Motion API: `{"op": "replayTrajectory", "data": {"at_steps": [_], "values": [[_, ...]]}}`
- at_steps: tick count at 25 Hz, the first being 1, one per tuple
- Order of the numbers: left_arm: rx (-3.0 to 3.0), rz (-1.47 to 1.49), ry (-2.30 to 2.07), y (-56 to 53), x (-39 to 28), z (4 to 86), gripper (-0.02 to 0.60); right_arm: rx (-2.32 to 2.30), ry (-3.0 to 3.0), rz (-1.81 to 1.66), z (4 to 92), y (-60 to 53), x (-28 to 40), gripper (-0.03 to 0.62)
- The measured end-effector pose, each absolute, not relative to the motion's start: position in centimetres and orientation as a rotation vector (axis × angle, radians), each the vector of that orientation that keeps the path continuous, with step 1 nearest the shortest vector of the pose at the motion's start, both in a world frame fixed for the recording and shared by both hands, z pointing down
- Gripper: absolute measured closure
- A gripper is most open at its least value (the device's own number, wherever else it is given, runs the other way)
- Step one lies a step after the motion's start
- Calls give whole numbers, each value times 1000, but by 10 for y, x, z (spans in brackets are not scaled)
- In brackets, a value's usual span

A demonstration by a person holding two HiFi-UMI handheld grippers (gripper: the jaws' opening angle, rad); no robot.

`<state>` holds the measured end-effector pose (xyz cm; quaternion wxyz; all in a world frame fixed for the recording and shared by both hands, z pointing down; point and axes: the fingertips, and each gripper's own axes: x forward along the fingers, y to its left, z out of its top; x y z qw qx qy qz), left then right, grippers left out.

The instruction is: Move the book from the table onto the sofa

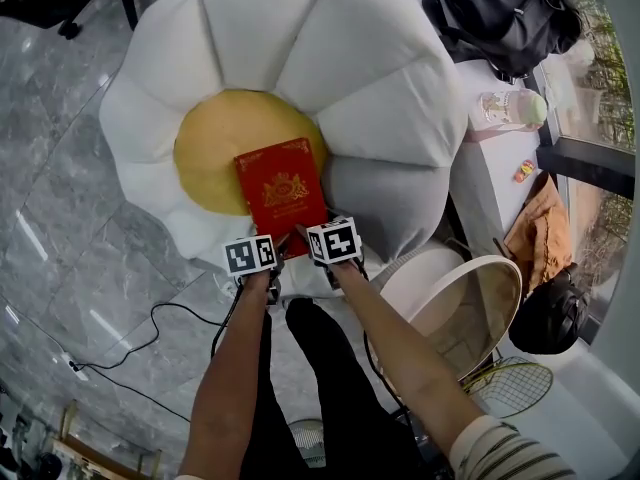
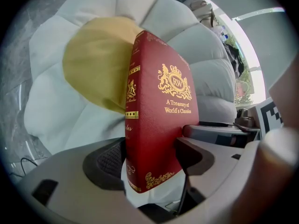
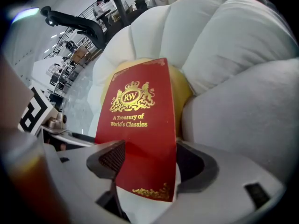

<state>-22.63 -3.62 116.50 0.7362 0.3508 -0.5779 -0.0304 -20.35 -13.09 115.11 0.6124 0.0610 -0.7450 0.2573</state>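
A red book (image 1: 281, 193) with gold print, "A Treasury of World's Classics", is over the flower-shaped sofa (image 1: 300, 58), across its yellow centre (image 1: 215, 153) and a white front petal. Both grippers hold the book's near end. My left gripper (image 1: 270, 250) is shut on the spine corner, and in the left gripper view the book (image 2: 159, 106) stands on edge between the jaws of that gripper (image 2: 149, 157). My right gripper (image 1: 307, 236) is shut on the other near corner, the cover (image 3: 140, 120) filling its jaws (image 3: 149, 162). I cannot tell whether the book rests on the cushion.
A small white table (image 1: 485, 183) stands at the right with a plastic bottle (image 1: 510, 108) on it, and a black backpack (image 1: 505, 13) lies behind it. A round white tub (image 1: 470, 308), a racket (image 1: 510, 383) and a floor cable (image 1: 150, 333) lie near my legs.
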Motion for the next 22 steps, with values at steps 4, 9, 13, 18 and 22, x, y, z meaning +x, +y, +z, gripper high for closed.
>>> {"op": "replayTrajectory", "data": {"at_steps": [4,9,13,18,22], "values": [[765,-62,-1258,-37,-226,1167,242,118,-1706,574,1153,-132,-206,256],[772,-56,-1287,-36,-230,1161,242,125,-1715,568,1152,-133,-203,255],[788,-30,-1303,-36,-233,1154,242,142,-1721,541,1144,-137,-197,256],[787,-23,-1320,-32,-237,1142,242,170,-1723,523,1130,-139,-191,256],[799,-20,-1345,-28,-240,1123,242,175,-1749,523,1111,-137,-192,256]]}}
